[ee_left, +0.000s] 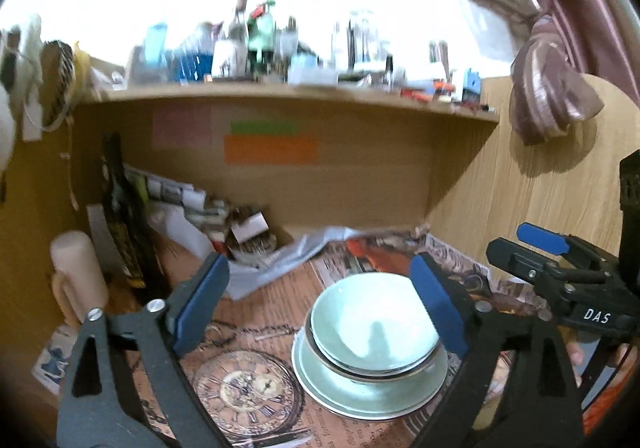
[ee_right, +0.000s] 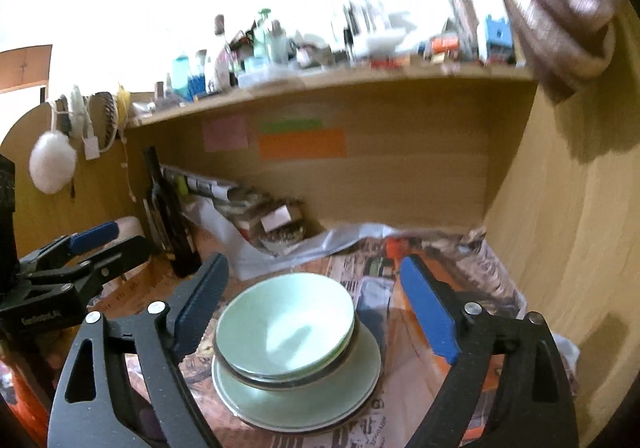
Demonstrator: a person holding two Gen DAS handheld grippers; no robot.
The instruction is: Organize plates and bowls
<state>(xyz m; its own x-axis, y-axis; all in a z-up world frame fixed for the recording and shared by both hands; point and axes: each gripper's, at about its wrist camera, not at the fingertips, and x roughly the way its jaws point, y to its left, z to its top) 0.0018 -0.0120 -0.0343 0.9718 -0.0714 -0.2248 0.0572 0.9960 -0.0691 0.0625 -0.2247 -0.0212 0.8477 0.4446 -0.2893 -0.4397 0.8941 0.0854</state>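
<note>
Stack: pale green ceramic bowls (ee_left: 374, 328) nested on pale green plates (ee_left: 370, 388), below the wooden shelf (ee_left: 288, 104). Left gripper (ee_left: 320, 304), right gripper (ee_right: 316, 304): jaws wide, empty. Stacking apparently complete.

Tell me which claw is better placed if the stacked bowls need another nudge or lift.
Probably right. The right claw is open with the bowls centred between its fingers. The left claw is open too, but the stack sits off toward its right finger. Neither touches the plates.
</note>
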